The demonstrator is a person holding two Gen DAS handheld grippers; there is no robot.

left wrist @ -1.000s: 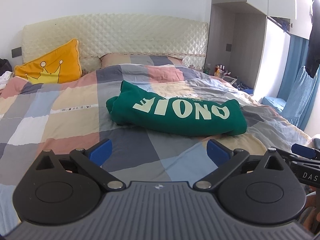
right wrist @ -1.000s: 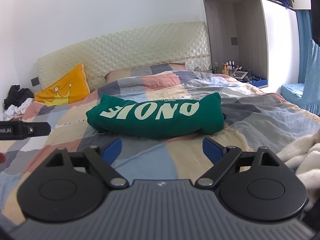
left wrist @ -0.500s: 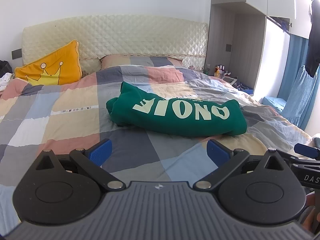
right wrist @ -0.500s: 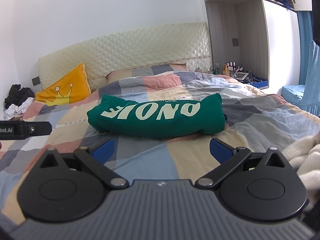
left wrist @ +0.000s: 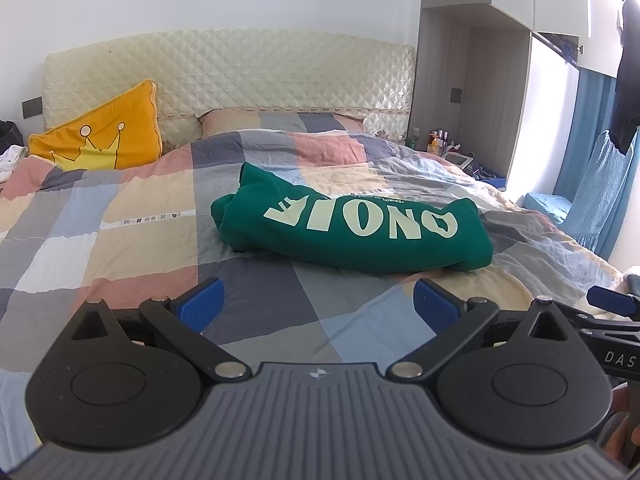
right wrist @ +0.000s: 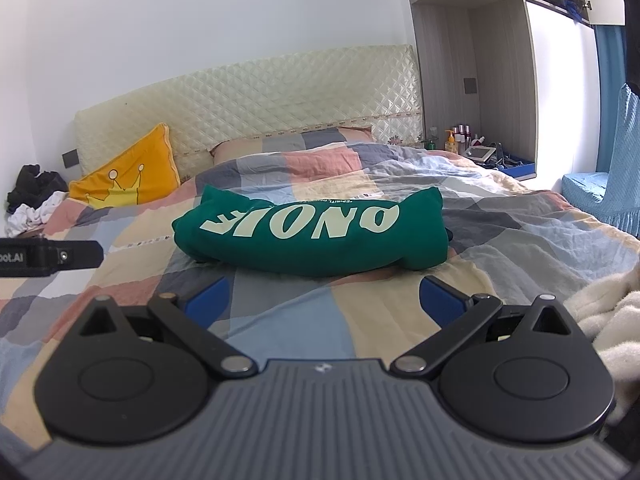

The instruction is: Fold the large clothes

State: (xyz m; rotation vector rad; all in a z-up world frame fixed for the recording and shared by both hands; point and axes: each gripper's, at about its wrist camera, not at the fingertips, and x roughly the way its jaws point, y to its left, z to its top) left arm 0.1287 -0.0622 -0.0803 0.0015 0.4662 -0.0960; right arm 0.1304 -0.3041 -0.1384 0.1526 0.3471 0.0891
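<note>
Left gripper [left wrist: 318, 306], bottom of frame: jaws spread wide, nothing between, blue pads [left wrist: 200, 304] over the quilt [left wrist: 120, 216]. Right gripper [right wrist: 324, 300], bottom of its frame: jaws have just been opening, now fully spread, nothing between. White fleece [right wrist: 608, 320] at lower right. Mid-frame, beyond both: green sweatshirt [left wrist: 352, 228], folded into a bundle w/ pale lettering on top, lying on quilt, clear of both grippers. Farther, upper left: yellow cushion [left wrist: 104, 136] against the headboard [left wrist: 240, 76].
</note>
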